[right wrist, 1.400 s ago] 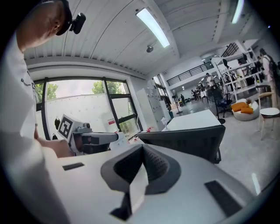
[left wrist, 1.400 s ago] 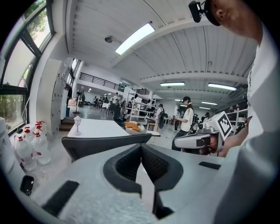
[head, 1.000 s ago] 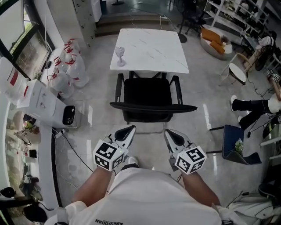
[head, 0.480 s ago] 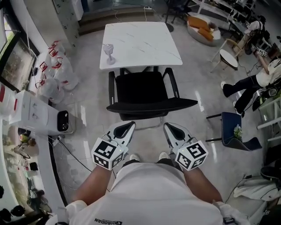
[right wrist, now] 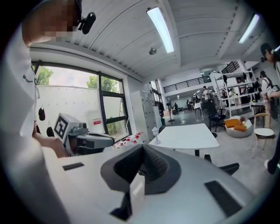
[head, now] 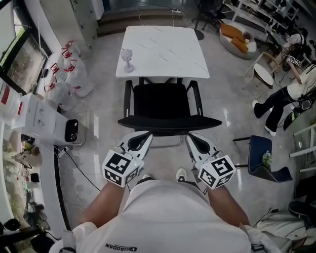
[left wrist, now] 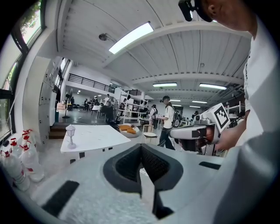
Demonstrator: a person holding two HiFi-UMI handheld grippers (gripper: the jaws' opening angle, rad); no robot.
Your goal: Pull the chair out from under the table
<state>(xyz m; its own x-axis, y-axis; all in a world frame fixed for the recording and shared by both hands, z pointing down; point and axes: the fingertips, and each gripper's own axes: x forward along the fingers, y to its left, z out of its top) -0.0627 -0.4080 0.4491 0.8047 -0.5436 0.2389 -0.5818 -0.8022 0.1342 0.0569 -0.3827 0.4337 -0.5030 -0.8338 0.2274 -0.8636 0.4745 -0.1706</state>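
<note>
Ahead, chair (head: 165, 103) at table (head: 168, 49), bags (head: 61, 91) alongside

place: likely open lab hall | cues — shelving racks (head: 270, 12), mezzanine railing (left wrist: 89, 81)

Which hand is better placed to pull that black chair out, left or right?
Almost a tie. The left tool and right tool both sit shut just behind the chair's backrest, one towards each end. Neither grips it, so both would likely pull together.
</note>
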